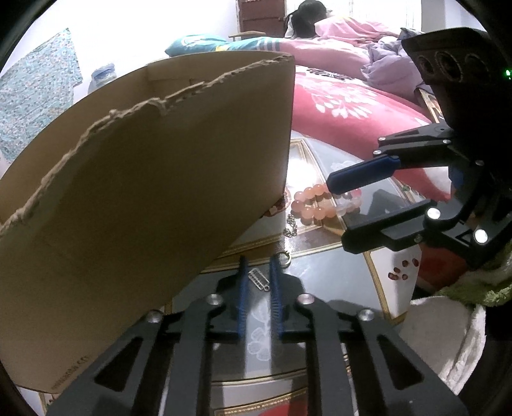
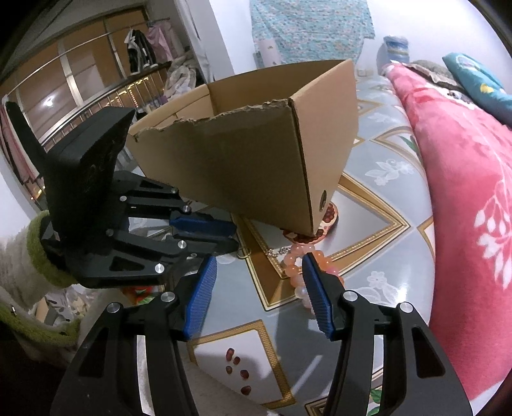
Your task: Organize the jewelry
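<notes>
In the left wrist view my left gripper (image 1: pixel 259 272) points down at the patterned table, its blue pads closed on a small silver clasp (image 1: pixel 258 279). A gold ring (image 1: pixel 284 257) lies just past its right fingertip, and a thin chain (image 1: pixel 291 225) lies farther on. Peach and clear bead bracelets (image 1: pixel 312 201) rest beyond that. My right gripper (image 2: pixel 259 259) stands open with nothing between its pads, and its right fingertip hovers over the bead bracelets (image 2: pixel 296 260). The left gripper (image 2: pixel 236 236) reaches in from the left beside the chain (image 2: pixel 276 251).
An open cardboard box (image 1: pixel 144 176) with a torn rim stands close on the left, also in the right wrist view (image 2: pixel 256 160). A red floral blanket (image 2: pixel 464 192) borders the table (image 2: pixel 384 198). A person lies on the bed (image 1: pixel 307 19) behind. A green-cuffed sleeve (image 2: pixel 41 249) holds the left gripper.
</notes>
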Demonstrator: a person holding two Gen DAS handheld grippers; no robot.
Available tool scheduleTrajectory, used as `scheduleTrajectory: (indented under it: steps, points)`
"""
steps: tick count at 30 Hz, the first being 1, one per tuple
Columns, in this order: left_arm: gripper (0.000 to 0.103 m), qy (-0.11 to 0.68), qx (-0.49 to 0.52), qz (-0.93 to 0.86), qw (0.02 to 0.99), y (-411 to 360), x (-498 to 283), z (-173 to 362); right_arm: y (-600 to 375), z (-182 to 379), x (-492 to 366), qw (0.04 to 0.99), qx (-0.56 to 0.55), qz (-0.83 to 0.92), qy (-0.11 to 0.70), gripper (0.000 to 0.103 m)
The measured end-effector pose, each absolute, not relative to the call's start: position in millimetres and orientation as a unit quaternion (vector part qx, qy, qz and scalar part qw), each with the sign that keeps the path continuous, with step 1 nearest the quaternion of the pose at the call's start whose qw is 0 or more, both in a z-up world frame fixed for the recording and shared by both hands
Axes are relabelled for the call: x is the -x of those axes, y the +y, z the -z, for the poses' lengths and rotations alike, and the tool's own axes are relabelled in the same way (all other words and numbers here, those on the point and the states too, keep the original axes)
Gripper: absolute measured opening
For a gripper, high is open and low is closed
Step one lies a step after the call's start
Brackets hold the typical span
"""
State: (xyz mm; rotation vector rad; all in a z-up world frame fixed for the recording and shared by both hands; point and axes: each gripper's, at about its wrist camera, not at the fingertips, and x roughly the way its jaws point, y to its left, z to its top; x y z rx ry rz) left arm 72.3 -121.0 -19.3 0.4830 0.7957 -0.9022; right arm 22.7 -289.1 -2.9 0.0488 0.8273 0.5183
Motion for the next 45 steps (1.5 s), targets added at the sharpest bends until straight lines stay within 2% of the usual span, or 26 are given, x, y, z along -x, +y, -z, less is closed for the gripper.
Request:
scheduleTrajectory:
  steps: [1, 16, 24, 29, 45]
  points:
    - [0.004, 0.370, -0.226, 0.417, 0.799, -120.5, -71.8, 19.3, -289.6, 3.0, -23.4, 0.883, -0.023, -0.249, 0.397, 0.051]
    - [0.004, 0.365, -0.201, 0.393, 0.820, -116.3, -64.4, 14.2, -286.1, -1.4, -20.0, 0.887, -0.018, -0.251, 0.387, 0.050]
    - [0.004, 0.353, -0.159, 0.366, 0.846, -96.7, -61.0, -4.8, -273.9, 3.3, -21.7, 0.883, -0.016, -0.254, 0.395, 0.035]
    - [0.004, 0.351, -0.139, 0.350, 0.857, -83.9, -59.3, -10.3, -264.0, 13.5, -29.6, 0.881, -0.010, -0.237, 0.409, 0.022]
    - [0.004, 0.357, -0.106, 0.339, 0.864, -64.5, -58.9, -9.9, -232.1, 25.1, -31.8, 0.897, 0.047, -0.187, 0.397, 0.018]
